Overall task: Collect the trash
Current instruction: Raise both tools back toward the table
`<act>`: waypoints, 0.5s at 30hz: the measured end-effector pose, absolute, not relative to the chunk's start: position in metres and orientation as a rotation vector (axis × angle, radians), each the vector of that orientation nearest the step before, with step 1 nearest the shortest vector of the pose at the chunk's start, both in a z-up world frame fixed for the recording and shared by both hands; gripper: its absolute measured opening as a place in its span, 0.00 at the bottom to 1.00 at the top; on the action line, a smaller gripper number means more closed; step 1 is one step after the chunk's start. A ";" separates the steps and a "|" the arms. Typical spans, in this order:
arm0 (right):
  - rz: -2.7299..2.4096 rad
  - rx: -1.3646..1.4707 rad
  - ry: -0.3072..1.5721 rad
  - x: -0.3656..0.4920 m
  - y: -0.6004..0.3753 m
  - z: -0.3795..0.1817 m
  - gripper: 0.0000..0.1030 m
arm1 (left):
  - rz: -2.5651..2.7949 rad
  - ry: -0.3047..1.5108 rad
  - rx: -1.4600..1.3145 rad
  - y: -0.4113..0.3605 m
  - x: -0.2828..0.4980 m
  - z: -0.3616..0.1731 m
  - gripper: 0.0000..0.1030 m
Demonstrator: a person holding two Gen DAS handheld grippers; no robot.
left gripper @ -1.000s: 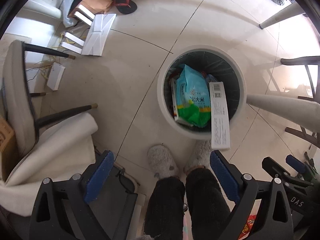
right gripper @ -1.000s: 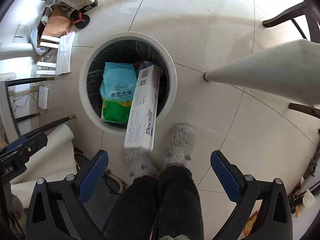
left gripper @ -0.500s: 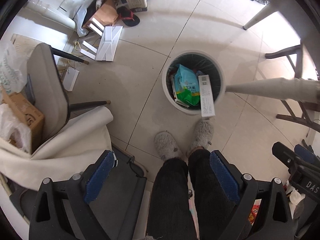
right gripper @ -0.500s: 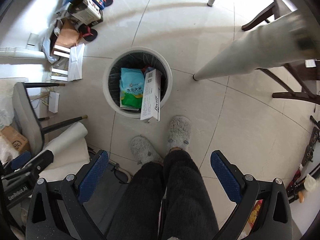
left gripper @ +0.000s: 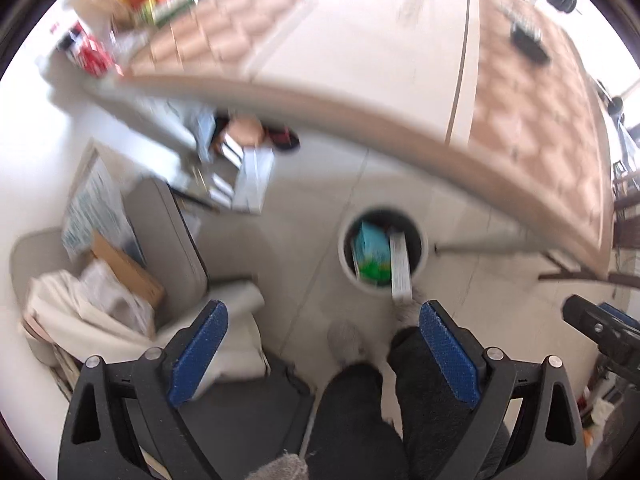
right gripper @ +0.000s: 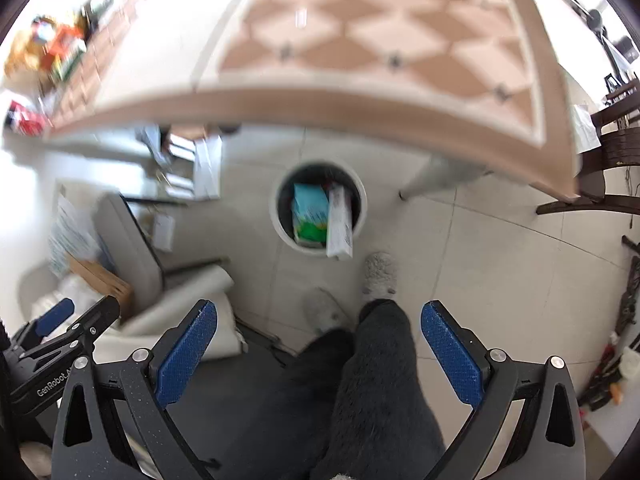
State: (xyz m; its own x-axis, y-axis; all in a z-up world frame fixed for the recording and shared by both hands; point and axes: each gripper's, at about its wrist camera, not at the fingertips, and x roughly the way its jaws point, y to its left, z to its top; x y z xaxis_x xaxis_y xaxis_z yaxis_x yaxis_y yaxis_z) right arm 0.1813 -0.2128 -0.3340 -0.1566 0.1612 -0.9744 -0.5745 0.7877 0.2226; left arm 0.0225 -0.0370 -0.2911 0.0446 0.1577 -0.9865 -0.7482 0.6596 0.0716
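Left gripper (left gripper: 323,343): the blue-padded jaws are spread wide and nothing is held between them; it is held high above the floor, pointing down.
Right gripper (right gripper: 319,340): the blue-padded jaws are likewise spread wide and empty; its black frame is also seen at the right edge of the left wrist view.
Round white trash bin with a dark liner (left gripper: 383,249) (right gripper: 319,211): it is stood on the pale tiled floor (right gripper: 480,264), below the near edge of the tabletop and just ahead of the person's feet.
Blue and green plastic bag (left gripper: 372,256) (right gripper: 309,216): it is lodged inside the bin, on its left side.
Long white cardboard box (left gripper: 400,266) (right gripper: 339,224): it is stood slanted in the bin beside the bag, with its near end poking out over the rim.
Tabletop with a brown and cream diamond pattern (left gripper: 532,120) (right gripper: 360,40): it is spread across the upper part of both views, blurred; small items at its far left corner cannot be made out.
Person: dark fleecy trouser legs (right gripper: 380,392) and grey fluffy slippers (right gripper: 379,273) are seen between the jaws, close to the bin.
Grey chair (left gripper: 168,240): it is placed to the left of the bin, with white cloth and a brown cardboard box heaped beside it.
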 end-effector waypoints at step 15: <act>0.512 -0.174 1.556 0.440 -0.195 -0.308 1.00 | 0.648 1.316 -0.408 -0.001 0.286 -0.250 1.00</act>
